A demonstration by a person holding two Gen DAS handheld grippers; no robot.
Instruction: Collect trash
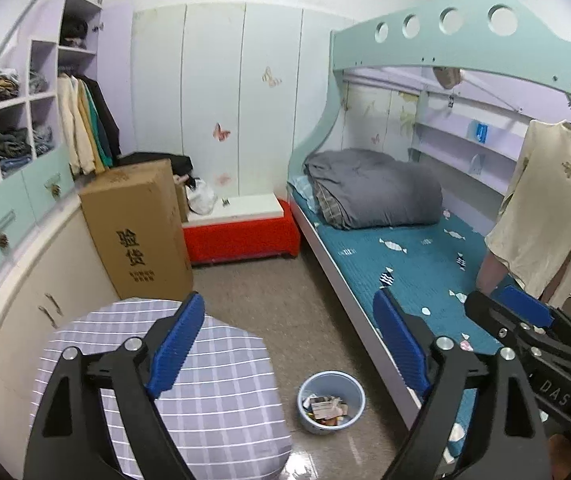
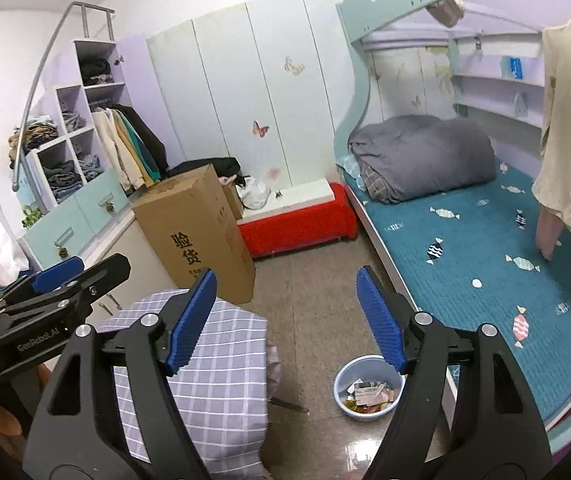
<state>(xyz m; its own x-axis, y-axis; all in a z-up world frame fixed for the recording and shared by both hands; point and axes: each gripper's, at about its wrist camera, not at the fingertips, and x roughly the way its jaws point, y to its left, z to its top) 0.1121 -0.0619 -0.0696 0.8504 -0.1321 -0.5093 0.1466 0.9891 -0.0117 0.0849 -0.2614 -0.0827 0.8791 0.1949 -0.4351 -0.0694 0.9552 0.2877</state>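
Note:
A light blue waste bin point(image 1: 330, 402) stands on the floor beside the bed, holding paper scraps and wrappers; it also shows in the right wrist view point(image 2: 366, 389). My left gripper point(image 1: 289, 344) is open and empty, held high above the floor over the bin and stool. My right gripper point(image 2: 287, 320) is open and empty at a similar height. The right gripper's body shows at the right of the left wrist view point(image 1: 525, 320); the left gripper's body shows at the left of the right wrist view point(image 2: 45, 292).
A stool with a purple checked cover point(image 1: 173, 380) stands left of the bin. A tall cardboard box point(image 1: 137, 228), a red bench point(image 1: 241, 232), a bunk bed with a teal mattress point(image 1: 405, 264), a folded grey quilt point(image 1: 373, 188) and a hanging cream shirt point(image 1: 553, 208) surround the brown floor point(image 1: 297, 304).

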